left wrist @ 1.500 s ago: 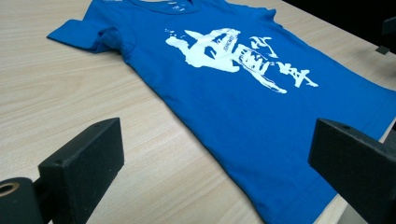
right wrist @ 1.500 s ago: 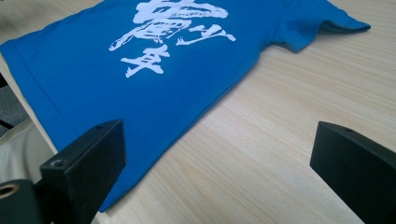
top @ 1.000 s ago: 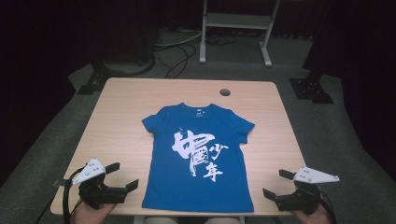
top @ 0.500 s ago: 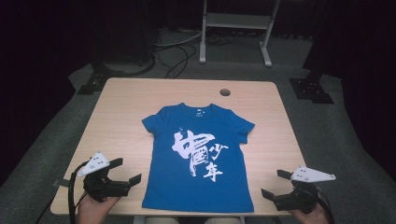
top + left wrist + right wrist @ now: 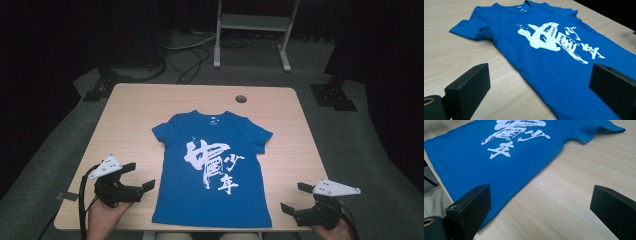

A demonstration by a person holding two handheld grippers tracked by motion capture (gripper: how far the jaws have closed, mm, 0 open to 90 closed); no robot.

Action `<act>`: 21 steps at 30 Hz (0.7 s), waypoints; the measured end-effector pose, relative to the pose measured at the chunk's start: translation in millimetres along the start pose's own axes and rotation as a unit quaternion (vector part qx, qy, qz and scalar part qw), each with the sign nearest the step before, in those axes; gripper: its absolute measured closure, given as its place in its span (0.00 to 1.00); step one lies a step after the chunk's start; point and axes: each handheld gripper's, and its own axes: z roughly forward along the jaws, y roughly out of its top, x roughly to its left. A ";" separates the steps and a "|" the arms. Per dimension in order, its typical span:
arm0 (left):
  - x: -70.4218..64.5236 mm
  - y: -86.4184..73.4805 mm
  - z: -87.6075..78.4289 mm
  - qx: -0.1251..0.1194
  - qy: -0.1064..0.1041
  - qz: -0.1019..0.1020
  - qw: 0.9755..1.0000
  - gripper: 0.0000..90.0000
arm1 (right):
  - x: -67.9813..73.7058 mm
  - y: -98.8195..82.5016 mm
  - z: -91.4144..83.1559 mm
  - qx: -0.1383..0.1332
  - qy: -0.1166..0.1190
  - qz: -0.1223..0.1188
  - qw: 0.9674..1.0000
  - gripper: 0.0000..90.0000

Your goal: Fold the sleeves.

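Observation:
A blue T-shirt (image 5: pixel 212 167) with white printed characters lies flat on the wooden table (image 5: pixel 135 115), collar toward the far side. My left gripper (image 5: pixel 141 177) is open just left of the shirt's lower left edge, low over the table. In the left gripper view the shirt (image 5: pixel 554 50) spreads ahead between the wide-apart jaws. My right gripper (image 5: pixel 294 198) is open near the table's front right corner, right of the hem. In the right gripper view the shirt (image 5: pixel 499 157) lies ahead to the left, with bare wood ahead to the right.
A small round hole (image 5: pixel 240 98) sits in the table near its far edge. A metal stand (image 5: pixel 252 30) and cables (image 5: pixel 185 55) are on the dark floor beyond the table. Stand feet (image 5: pixel 332 95) flank the far corners.
My left gripper has moved right, closer to the shirt's left edge. The right gripper has shifted slightly down and stays near the front right corner.

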 end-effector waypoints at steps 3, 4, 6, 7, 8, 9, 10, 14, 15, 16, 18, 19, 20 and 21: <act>2.1 2.8 3.9 0.000 -0.003 0.001 1.000 0.03 | 0.2 -0.2 -1.8 -0.002 -0.001 -0.002 1.000 0.04; 2.9 3.9 5.2 0.002 -0.004 0.003 1.000 0.03 | 0.4 -0.3 -2.2 -0.002 0.000 -0.002 1.000 0.04; 4.2 6.2 8.1 0.005 -0.004 0.006 1.000 0.03 | 1.0 -0.3 -3.0 -0.001 0.000 -0.004 1.000 0.04; 5.1 7.4 9.8 0.007 -0.004 0.008 1.000 0.03 | 1.3 -0.3 -3.3 -0.001 0.000 -0.005 1.000 0.04; 5.7 8.6 11.4 0.008 -0.004 0.009 1.000 0.03 | 1.5 -0.2 -3.6 -0.001 0.000 -0.005 1.000 0.04; 6.4 9.7 13.0 0.010 -0.005 0.010 1.000 0.03 | 1.8 -0.2 -3.8 -0.002 0.000 -0.006 1.000 0.04; 7.0 10.8 14.6 0.011 -0.007 0.011 1.000 0.03 | 2.1 -0.2 -4.0 -0.001 0.001 -0.007 1.000 0.04; 9.8 14.1 21.6 0.015 -0.012 0.013 1.000 0.03 | 3.5 0.0 -3.7 -0.001 0.001 -0.009 1.000 0.04; 10.7 15.1 23.2 0.018 -0.013 0.013 1.000 0.03 | 3.6 0.1 -3.6 -0.001 0.001 -0.010 1.000 0.04; 11.9 16.0 25.0 0.019 -0.013 0.015 1.000 0.03 | 3.9 0.2 -3.6 -0.001 0.002 -0.011 1.000 0.04; 14.6 18.0 28.5 0.021 -0.013 0.014 1.000 0.03 | 3.9 0.2 -3.7 -0.001 0.002 -0.011 1.000 0.04; 16.1 18.9 30.2 0.022 -0.013 0.015 1.000 0.03 | 3.8 0.0 -3.7 -0.001 0.002 -0.012 1.000 0.04; 17.5 19.9 32.0 0.023 -0.012 0.015 1.000 0.03 | 3.8 -0.1 -3.6 -0.001 0.002 -0.011 1.000 0.04; 19.1 20.8 33.8 0.026 -0.012 0.016 0.999 0.03 | 3.8 -0.1 -3.6 -0.001 0.002 -0.012 1.000 0.04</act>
